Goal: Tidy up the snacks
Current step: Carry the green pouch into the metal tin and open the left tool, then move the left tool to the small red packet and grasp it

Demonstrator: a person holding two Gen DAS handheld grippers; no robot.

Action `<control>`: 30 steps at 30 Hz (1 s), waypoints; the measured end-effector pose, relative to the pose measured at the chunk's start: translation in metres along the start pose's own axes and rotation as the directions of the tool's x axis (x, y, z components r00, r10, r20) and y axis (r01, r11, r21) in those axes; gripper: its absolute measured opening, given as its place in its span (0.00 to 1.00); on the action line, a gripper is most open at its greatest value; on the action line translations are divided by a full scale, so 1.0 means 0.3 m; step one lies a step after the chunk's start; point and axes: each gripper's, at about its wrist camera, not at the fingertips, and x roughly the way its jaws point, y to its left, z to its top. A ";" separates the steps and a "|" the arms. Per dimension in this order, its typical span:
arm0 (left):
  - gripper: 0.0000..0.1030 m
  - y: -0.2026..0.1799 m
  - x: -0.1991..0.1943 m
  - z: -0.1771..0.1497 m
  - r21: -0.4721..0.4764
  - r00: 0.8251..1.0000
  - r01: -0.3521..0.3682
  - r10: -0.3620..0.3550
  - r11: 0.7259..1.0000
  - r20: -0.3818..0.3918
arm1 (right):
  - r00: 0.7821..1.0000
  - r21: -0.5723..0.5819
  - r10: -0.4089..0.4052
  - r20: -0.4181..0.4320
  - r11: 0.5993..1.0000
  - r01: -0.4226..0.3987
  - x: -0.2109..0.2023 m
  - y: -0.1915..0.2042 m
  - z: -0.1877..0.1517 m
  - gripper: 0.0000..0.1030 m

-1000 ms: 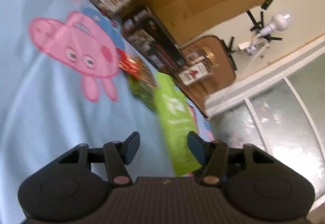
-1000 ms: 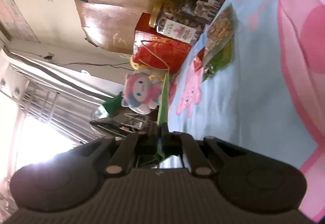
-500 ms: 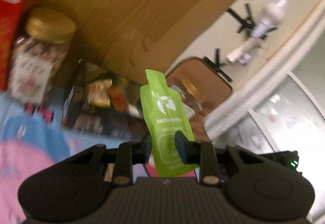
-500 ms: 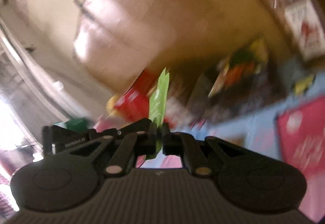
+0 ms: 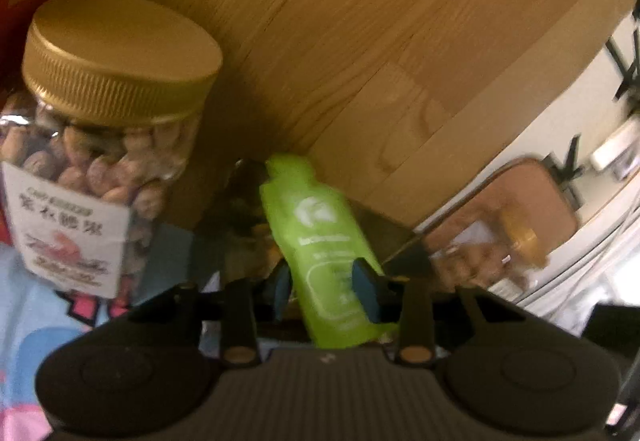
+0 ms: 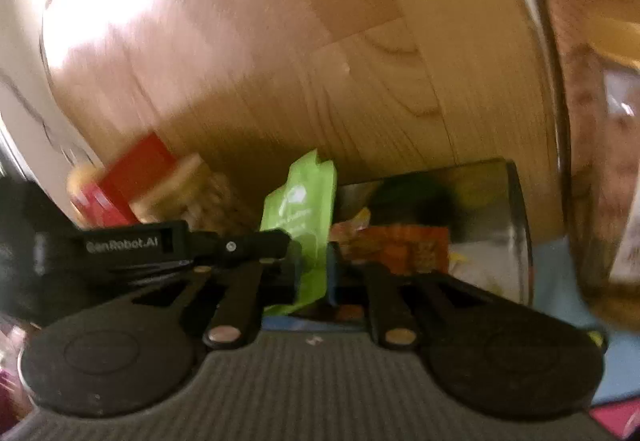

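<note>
A bright green snack pouch (image 5: 326, 253) stands upright between both grippers, in front of a dark snack box (image 6: 440, 225). My left gripper (image 5: 322, 287) has its blue pads on either side of the pouch's lower part. My right gripper (image 6: 312, 261) is shut on the same pouch (image 6: 304, 217), seen edge-on, and the left gripper's body (image 6: 132, 245) shows to its left. A nut jar with a gold lid (image 5: 100, 137) stands at the left.
A wooden board (image 5: 360, 41) rises right behind the snacks. A red box (image 6: 120, 185) and a second nut jar (image 5: 492, 249) flank the dark box. A cartoon-print cloth (image 5: 32, 305) covers the surface below.
Both grippers swung up from the cloth and carried the green pouch toward the dark box by the wooden board. The left gripper closed in around the pouch.
</note>
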 end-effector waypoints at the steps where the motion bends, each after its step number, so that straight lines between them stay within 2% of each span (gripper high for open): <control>1: 0.47 -0.012 -0.009 -0.001 0.031 1.000 -0.013 0.013 0.999 0.006 | 0.999 -0.055 -0.041 0.000 0.998 0.041 0.004 0.018 -0.007 0.22; 2: 0.52 -0.029 -0.024 -0.008 0.061 0.999 -0.033 0.032 0.998 0.017 | 0.996 -0.109 -0.085 0.010 0.990 0.086 0.009 0.028 -0.012 0.24; 3: 0.55 -0.045 -0.046 -0.018 0.087 0.998 -0.047 0.044 0.995 0.033 | 0.993 -0.148 -0.116 0.027 0.982 0.119 0.005 0.040 -0.019 0.31; 5: 0.55 -0.070 -0.095 -0.034 0.133 0.997 -0.059 0.051 0.989 0.062 | 0.989 -0.157 -0.131 0.071 0.978 0.141 -0.024 0.040 -0.021 0.34; 8: 0.55 -0.090 -0.196 -0.045 0.168 0.990 -0.081 0.060 0.982 0.128 | 0.986 -0.107 -0.108 0.124 0.987 0.122 -0.099 0.029 -0.030 0.34; 11: 0.55 -0.066 -0.307 -0.081 0.168 0.988 -0.079 0.054 0.983 0.148 | 0.993 -0.061 -0.030 0.112 0.997 0.037 -0.177 0.025 -0.085 0.34; 15: 0.54 0.027 -0.405 -0.184 0.115 0.997 -0.009 0.000 0.993 0.083 | 0.998 0.058 0.057 0.004 0.997 -0.057 -0.210 -0.015 -0.209 0.35; 17: 0.54 0.068 -0.430 -0.244 0.081 0.999 0.014 -0.017 0.997 0.041 | 0.998 0.102 0.039 -0.046 0.994 -0.034 -0.177 -0.041 -0.263 0.37; 21: 0.54 0.136 -0.420 -0.342 0.018 0.999 -0.042 0.043 0.999 -0.007 | 0.994 0.173 0.038 -0.104 0.985 -0.020 -0.120 -0.051 -0.315 0.37; 24: 0.54 0.195 -0.392 -0.380 -0.067 0.997 -0.002 -0.003 0.998 -0.073 | 0.993 0.141 0.031 -0.113 0.990 -0.015 -0.104 0.002 -0.341 0.37; 27: 0.39 0.191 -0.376 -0.412 -0.057 0.997 -0.007 0.002 0.998 -0.076 | 0.988 0.113 0.066 -0.142 0.992 -0.050 -0.122 0.065 -0.373 0.37; 28: 0.27 0.189 -0.382 -0.420 -0.052 0.998 -0.004 0.000 0.999 -0.068 | 0.988 0.080 0.059 -0.145 0.996 -0.047 -0.134 0.090 -0.381 0.37; 29: 0.19 0.193 -0.390 -0.425 -0.056 0.998 0.004 -0.007 0.998 -0.066 | 0.990 0.044 0.039 -0.136 0.998 -0.033 -0.152 0.113 -0.391 0.37; 30: 0.08 0.202 -0.395 -0.427 -0.063 0.997 0.003 -0.007 0.998 -0.074 | 0.991 0.027 0.033 -0.131 0.999 -0.030 -0.172 0.127 -0.398 0.37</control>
